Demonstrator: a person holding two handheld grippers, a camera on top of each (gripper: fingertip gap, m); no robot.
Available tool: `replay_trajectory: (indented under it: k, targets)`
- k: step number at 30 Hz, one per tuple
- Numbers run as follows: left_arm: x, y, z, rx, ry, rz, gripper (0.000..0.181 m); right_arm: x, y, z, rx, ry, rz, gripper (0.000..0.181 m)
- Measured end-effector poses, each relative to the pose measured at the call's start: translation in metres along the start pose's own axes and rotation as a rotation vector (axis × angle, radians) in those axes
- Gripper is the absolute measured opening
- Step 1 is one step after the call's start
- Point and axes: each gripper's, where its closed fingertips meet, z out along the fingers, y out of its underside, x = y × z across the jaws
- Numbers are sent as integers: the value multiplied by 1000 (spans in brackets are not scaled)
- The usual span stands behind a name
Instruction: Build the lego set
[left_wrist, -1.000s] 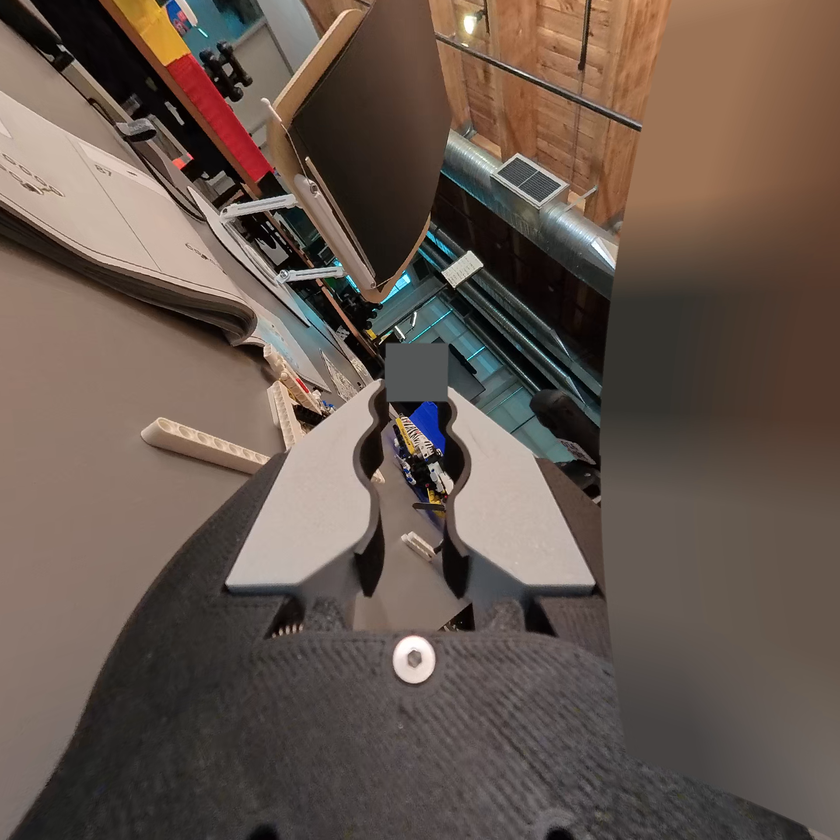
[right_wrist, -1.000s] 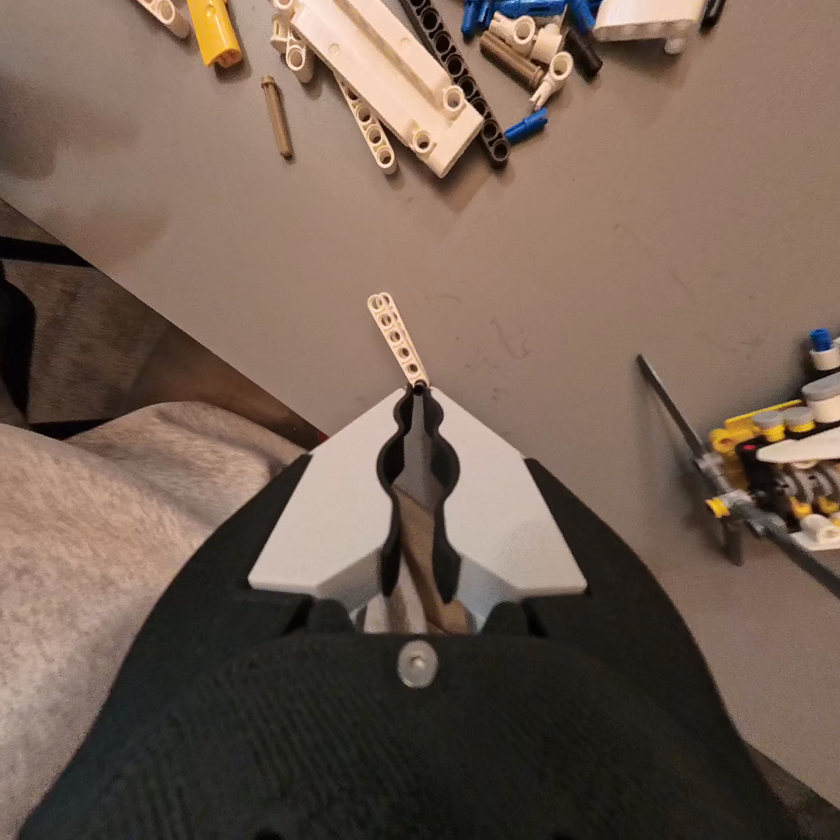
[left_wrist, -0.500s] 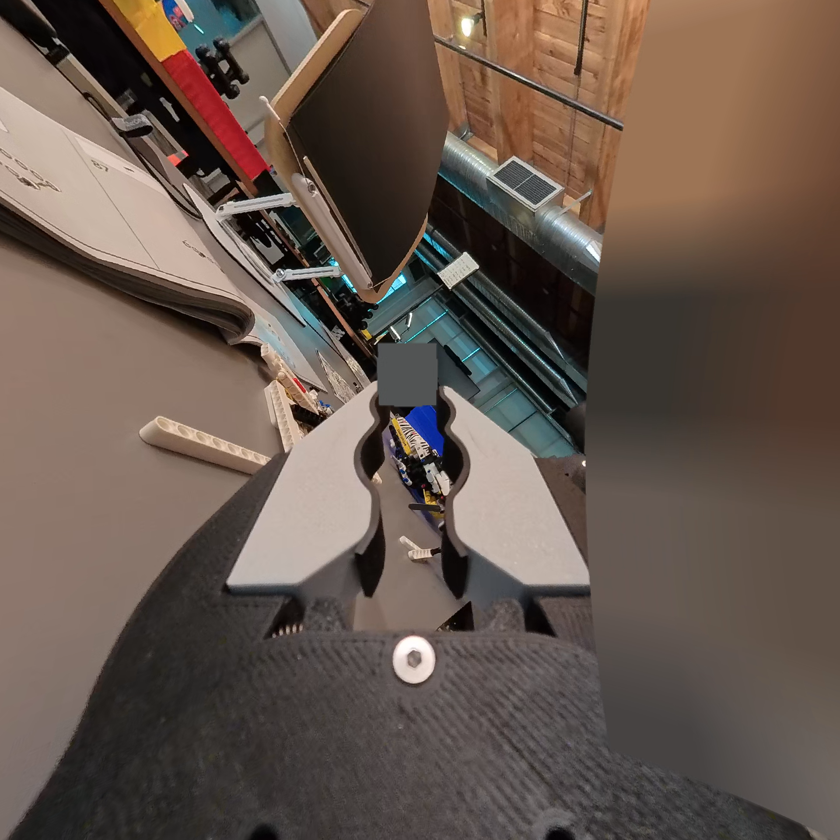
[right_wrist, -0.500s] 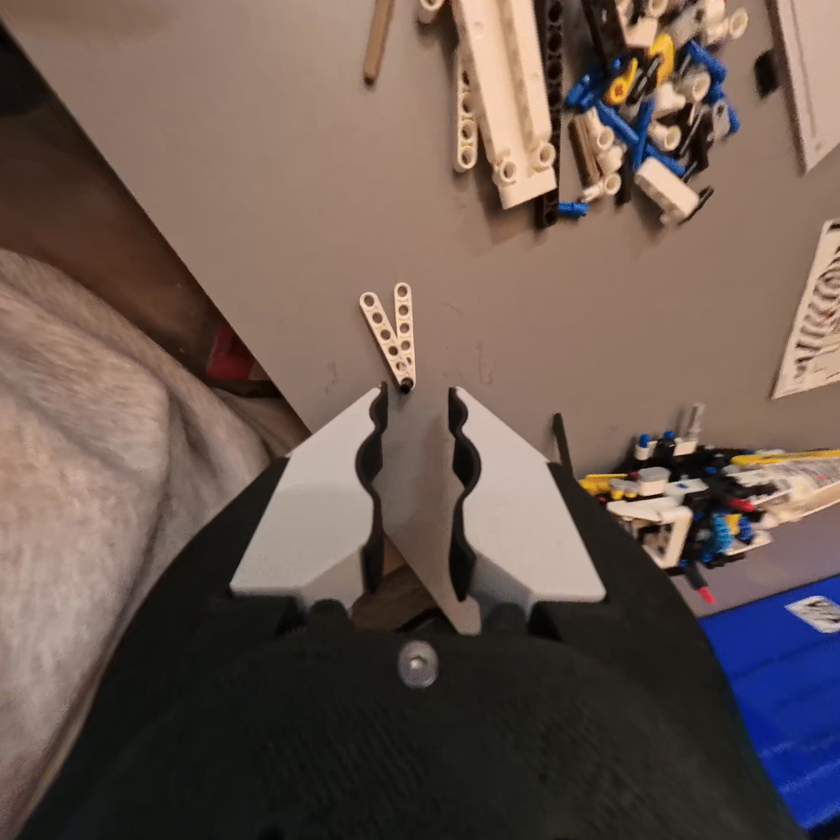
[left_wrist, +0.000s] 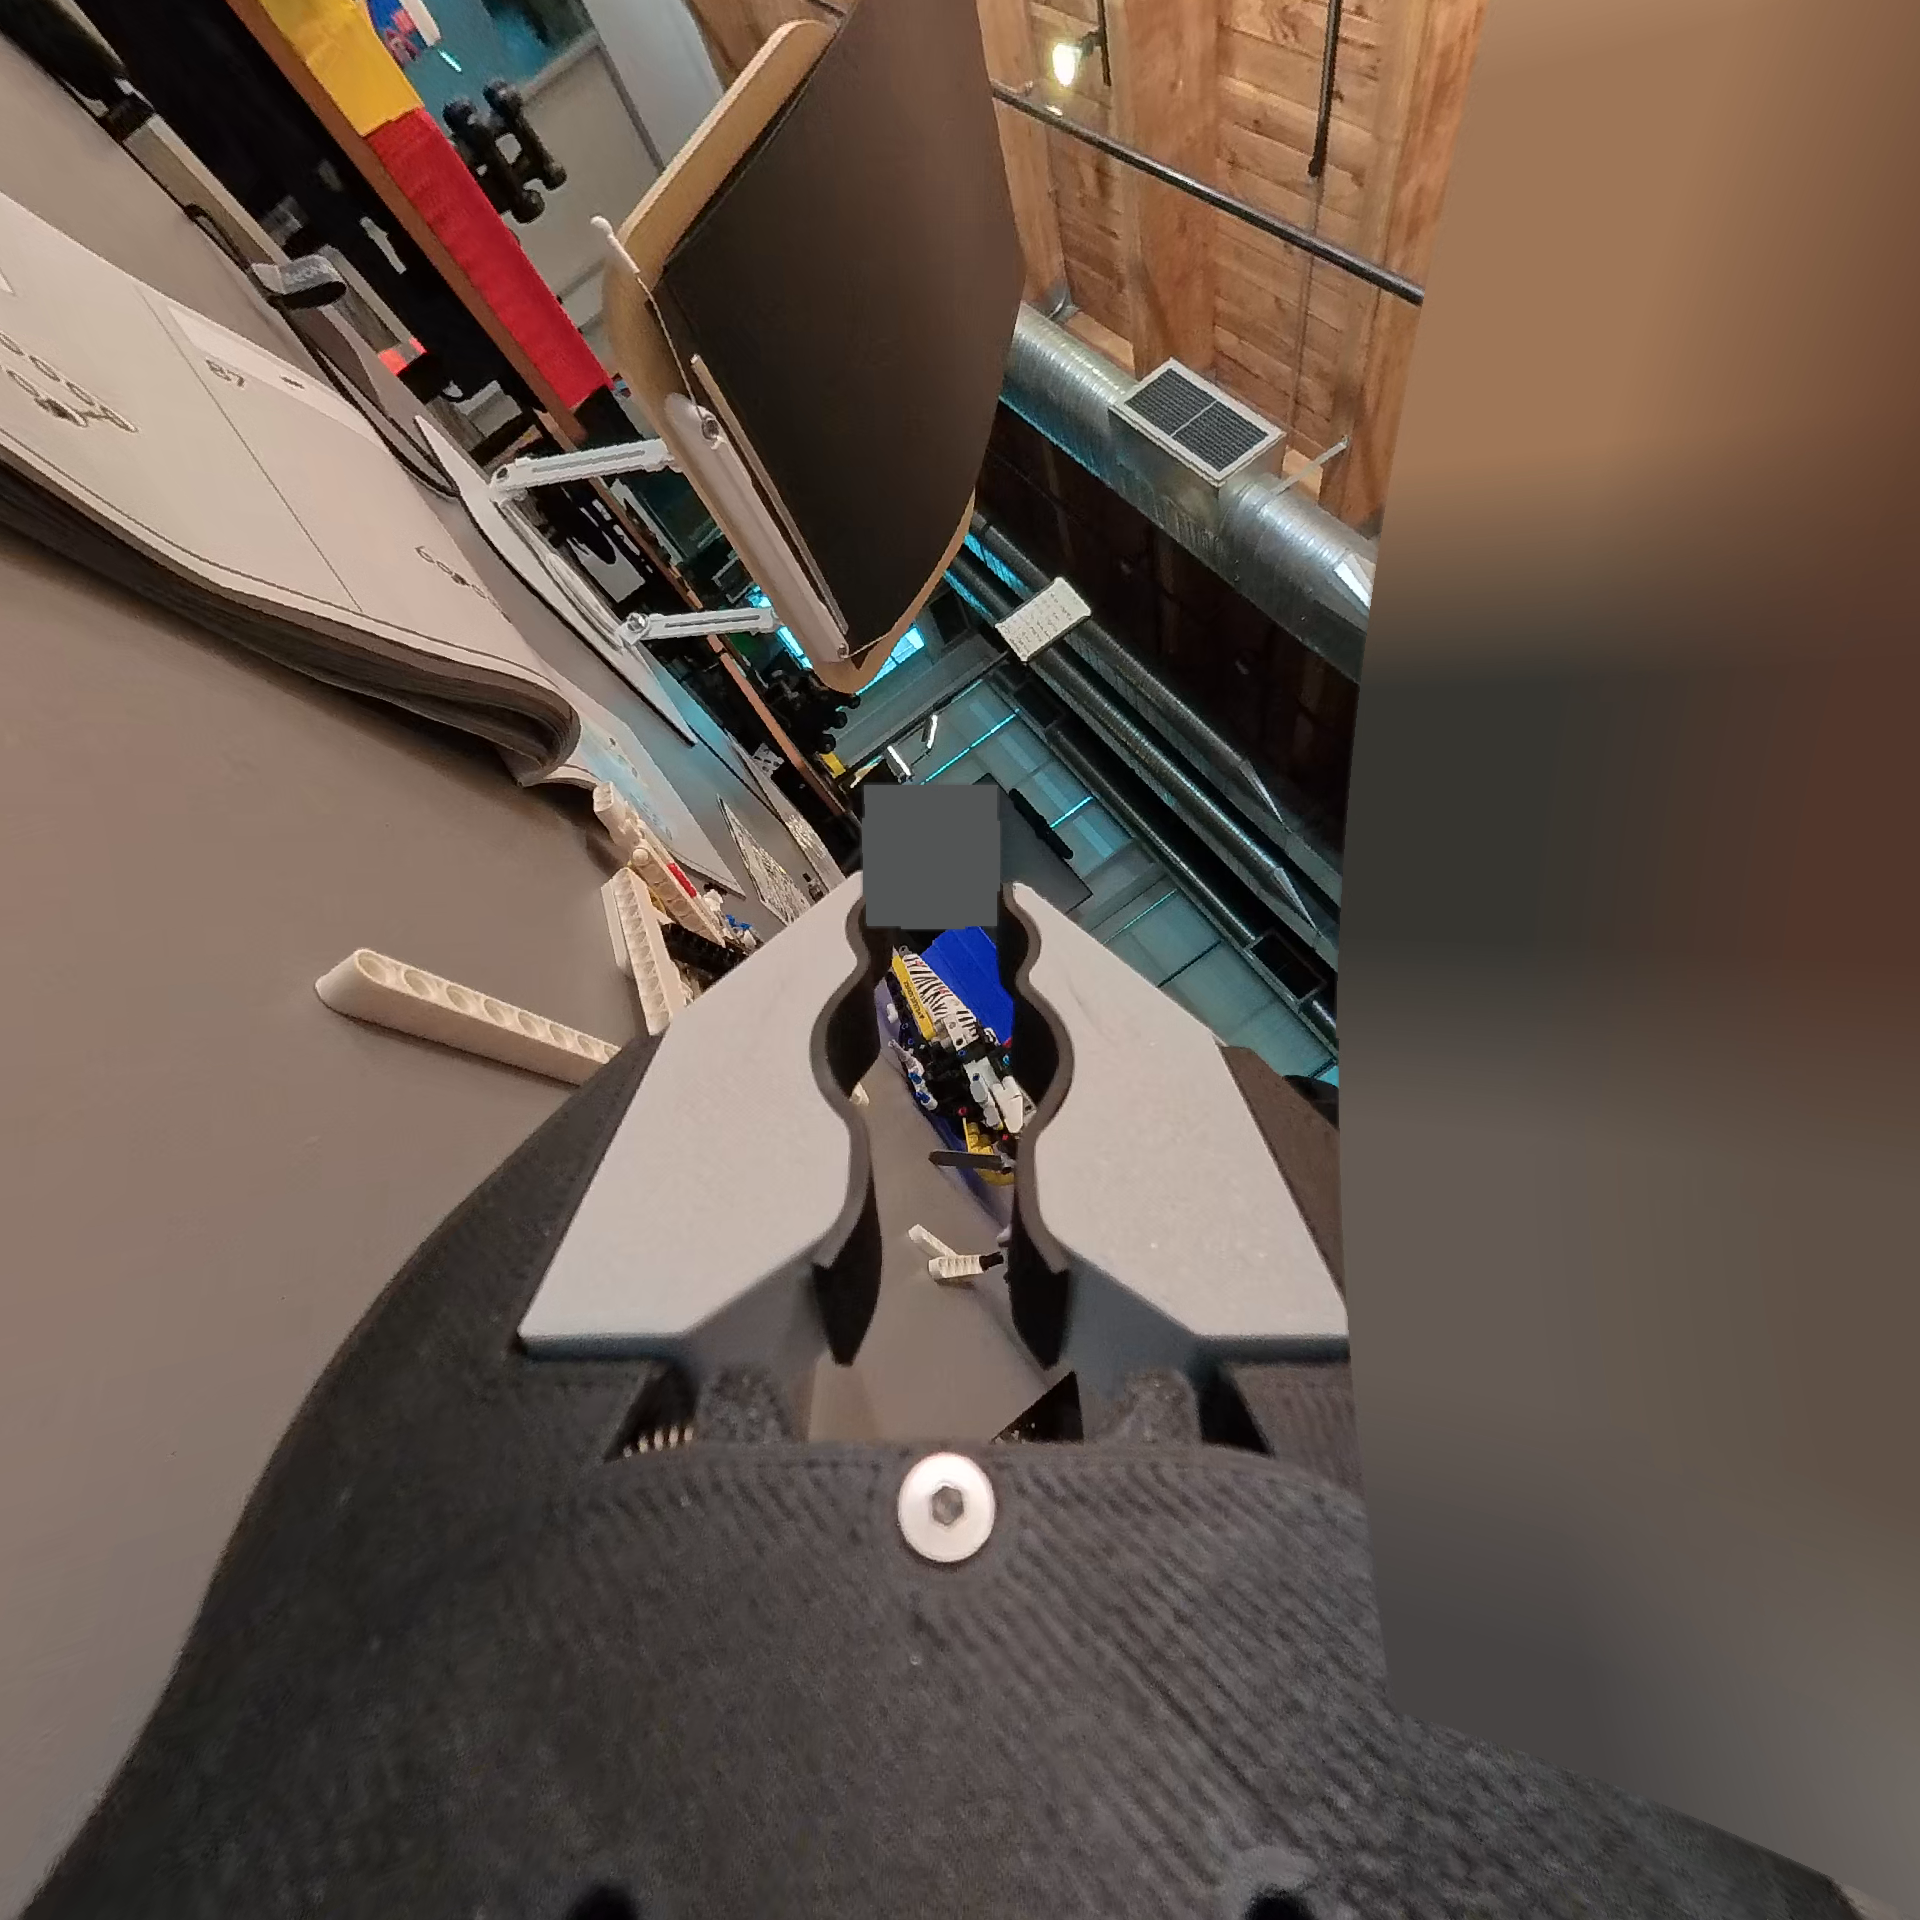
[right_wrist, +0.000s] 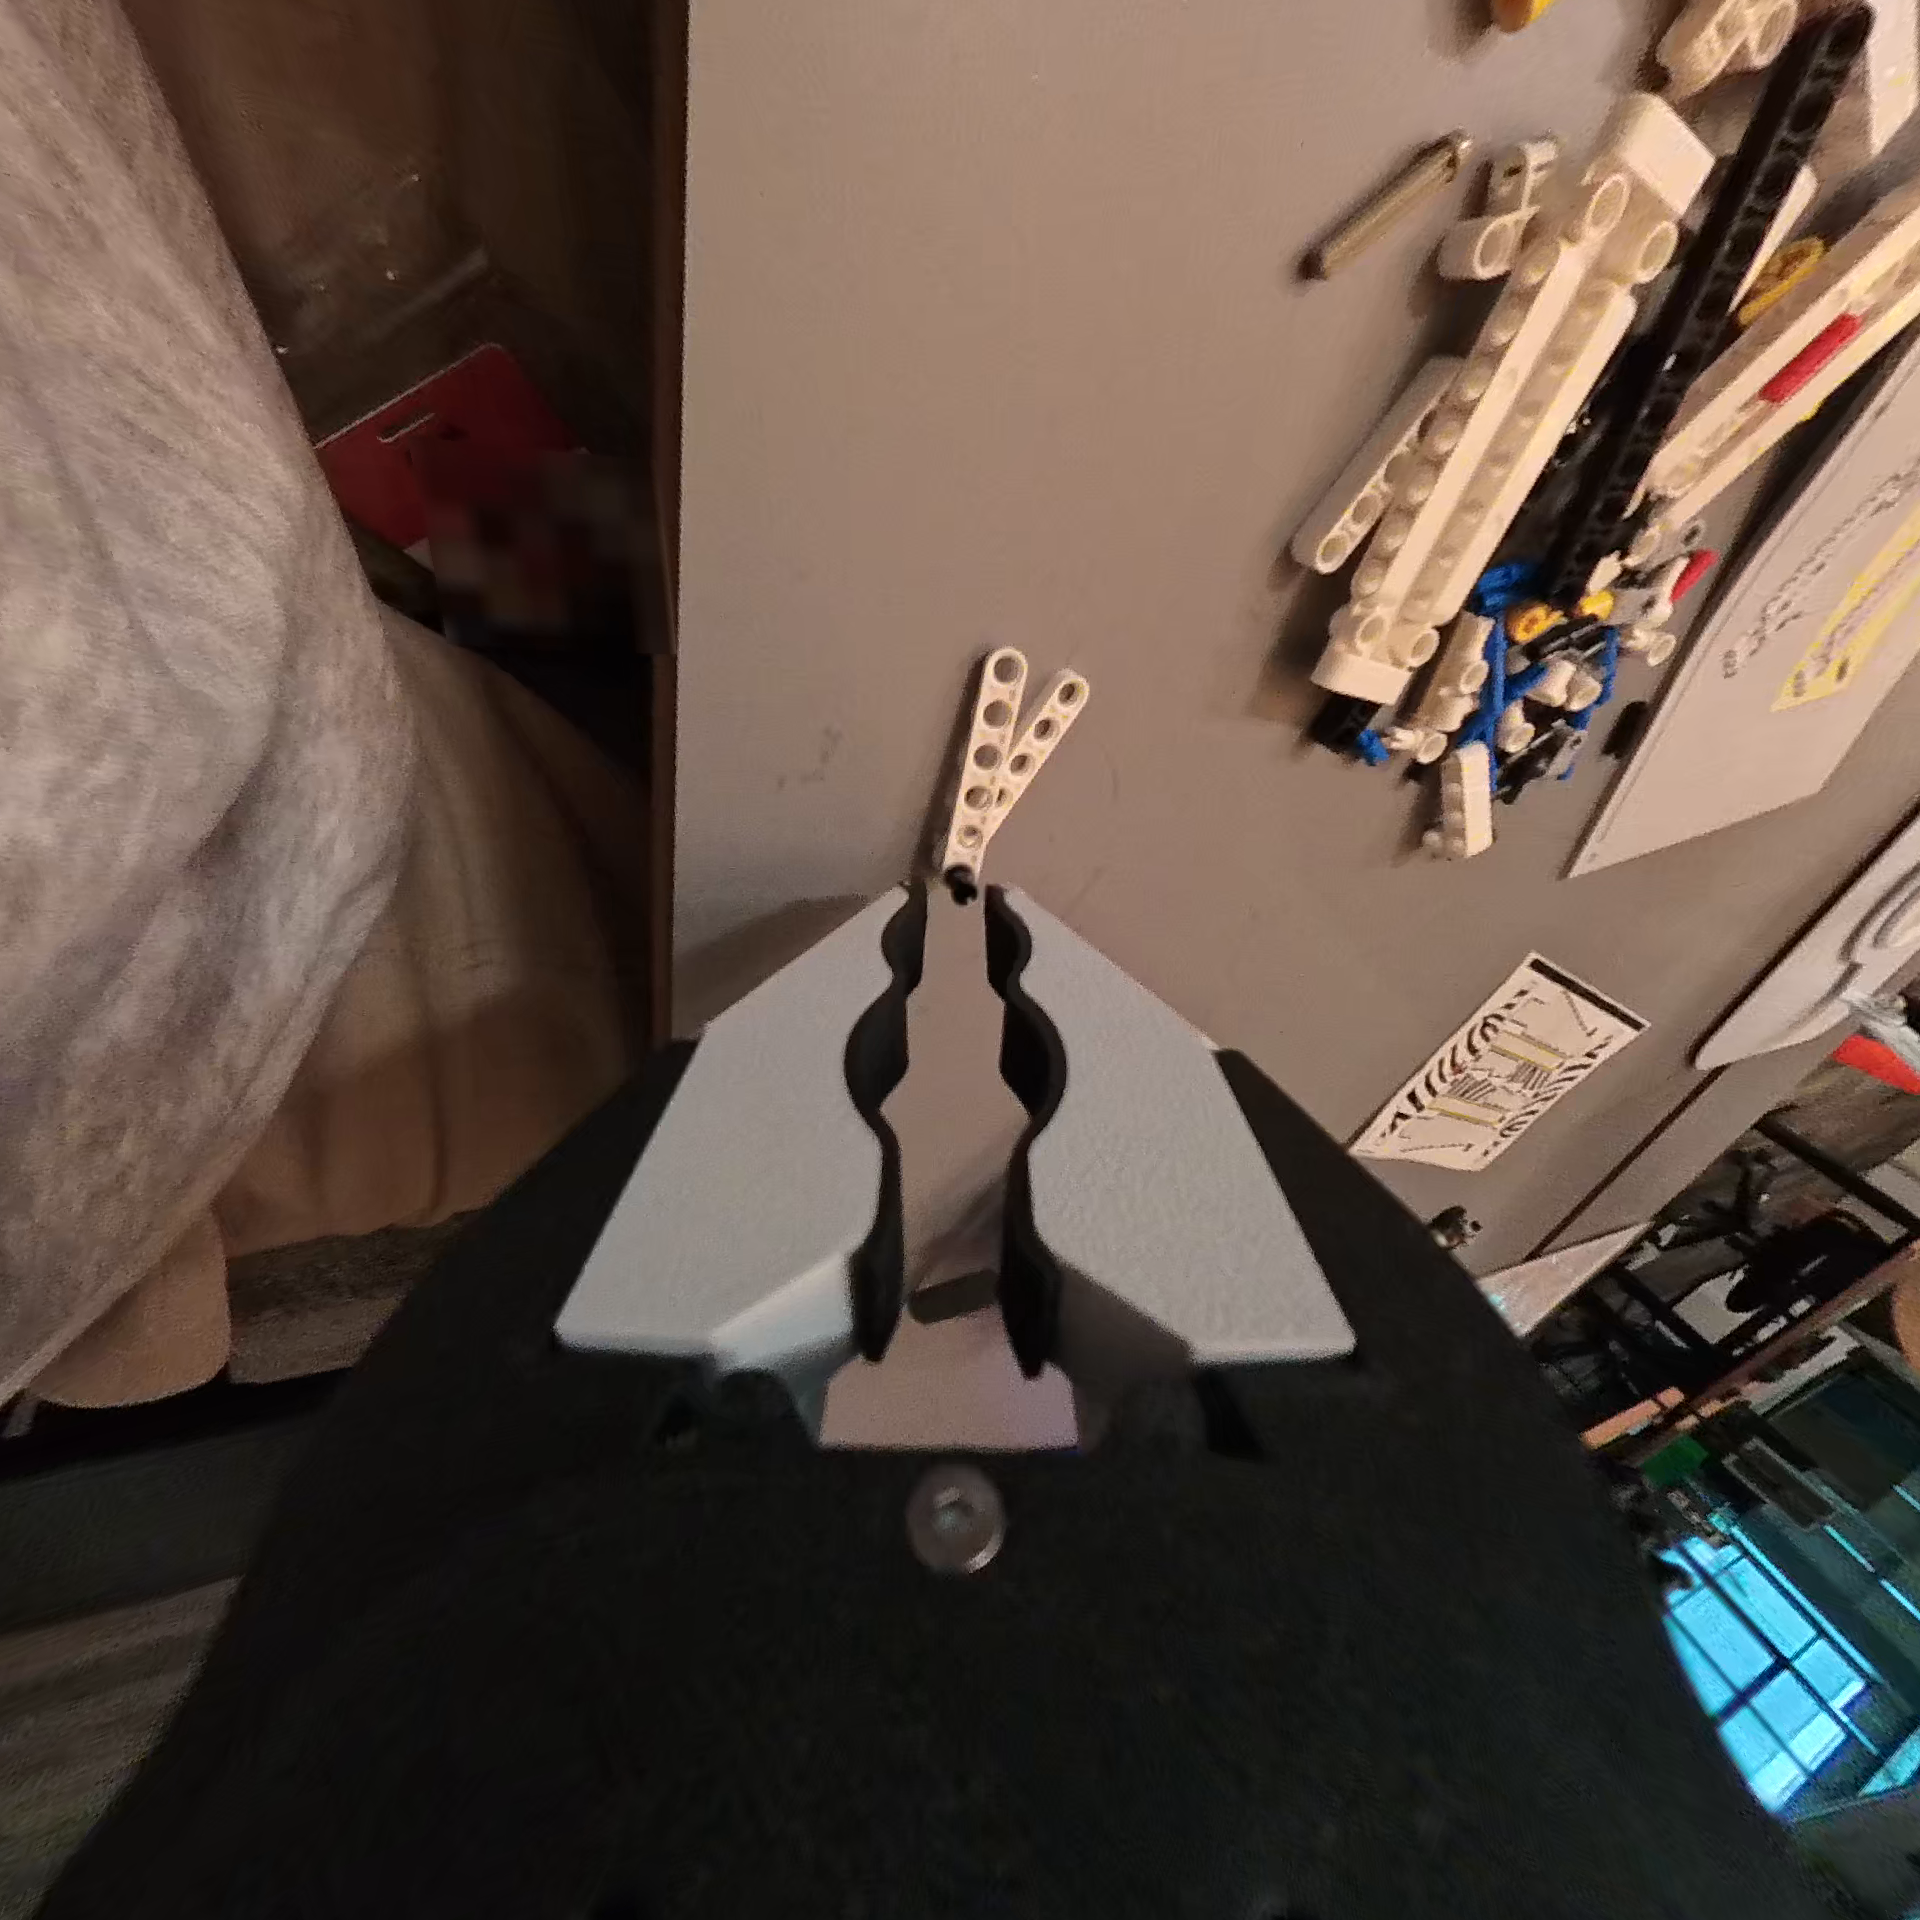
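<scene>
Two thin white beams (right_wrist: 1003, 769), joined in a V by a black pin (right_wrist: 961, 885), lie on the grey table (right_wrist: 1039, 416) near its left edge. My right gripper (right_wrist: 956, 896) is right at the pin end. Its jaws stand a little apart on either side of the pin without gripping it. My left gripper (left_wrist: 930, 914) is open and empty, low over the table, its tips partly behind a grey patch. Through its gap I see the part-built yellow, black and white model (left_wrist: 956, 1060) and the small white V piece (left_wrist: 951, 1255).
A pile of white, black and blue parts (right_wrist: 1507, 468) lies at the far right, with a tan axle (right_wrist: 1382, 208), a sticker sheet (right_wrist: 1496, 1070) and a paper (right_wrist: 1818, 623). A long white beam (left_wrist: 468, 1013) and the open manual (left_wrist: 208, 499) lie left. A person's grey clothing (right_wrist: 156, 623) is beyond the table edge.
My right gripper, shut on the thin beams a second ago, opened and let them go on the table, turned, and its jaws have now narrowed at the pin end. My left gripper barely moved.
</scene>
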Motion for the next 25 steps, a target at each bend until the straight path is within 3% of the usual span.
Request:
replay_trajectory:
  k: [9, 14, 18, 22, 25]
  targets:
    - [0, -1, -1, 4, 4, -3, 15, 0, 3, 8, -22, -27, -50, 3]
    - [0, -1, -1, 5, 7, -6, 14, 3, 2, 5, 2, -38, 20, 3]
    - [0, -2, -1, 8, 12, -13, 14, 15, 0, -2, 78, -78, 273, 2]
    - [0, -3, -1, 12, 16, -19, 14, 16, 3, -1, 131, -234, 651, 2]
    - [0, -3, -1, 12, 18, -20, 14, 10, 3, -1, 166, -322, 772, 2]
